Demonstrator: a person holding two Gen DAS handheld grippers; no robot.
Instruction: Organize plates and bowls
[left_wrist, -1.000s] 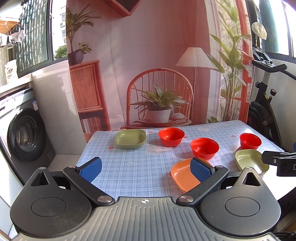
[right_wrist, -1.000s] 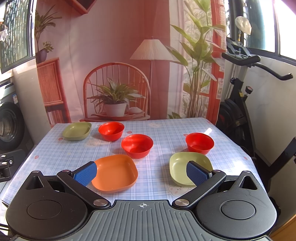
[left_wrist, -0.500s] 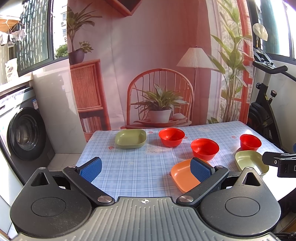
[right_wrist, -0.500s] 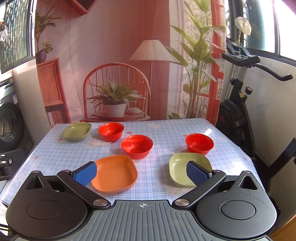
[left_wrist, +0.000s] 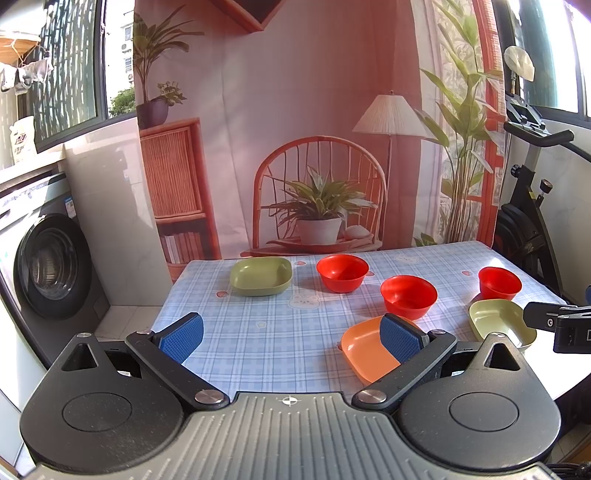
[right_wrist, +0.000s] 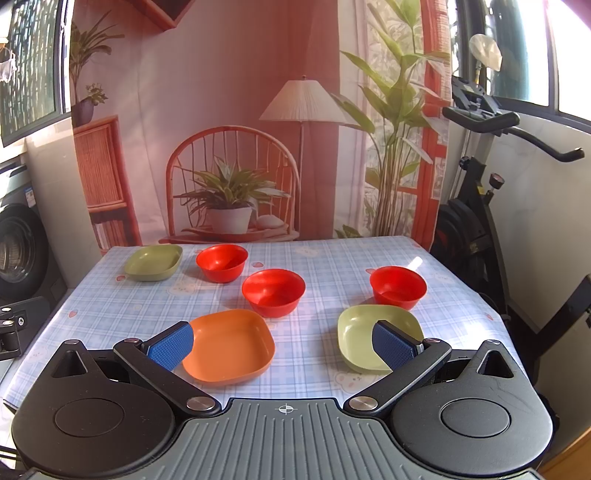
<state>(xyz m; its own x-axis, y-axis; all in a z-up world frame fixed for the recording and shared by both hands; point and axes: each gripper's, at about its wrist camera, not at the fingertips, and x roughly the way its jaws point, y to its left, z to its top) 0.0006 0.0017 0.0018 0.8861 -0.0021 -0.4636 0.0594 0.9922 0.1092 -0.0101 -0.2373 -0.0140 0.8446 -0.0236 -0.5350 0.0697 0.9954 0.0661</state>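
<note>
Both the left gripper (left_wrist: 291, 334) and right gripper (right_wrist: 282, 345) have jaws apart, empty. The orange plate (right_wrist: 231, 347) seems light, stiff plastic; grip its raised rim.

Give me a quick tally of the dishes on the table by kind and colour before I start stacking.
Red bowls: 3
Green plates: 2
Orange plates: 1
Total: 6
</note>
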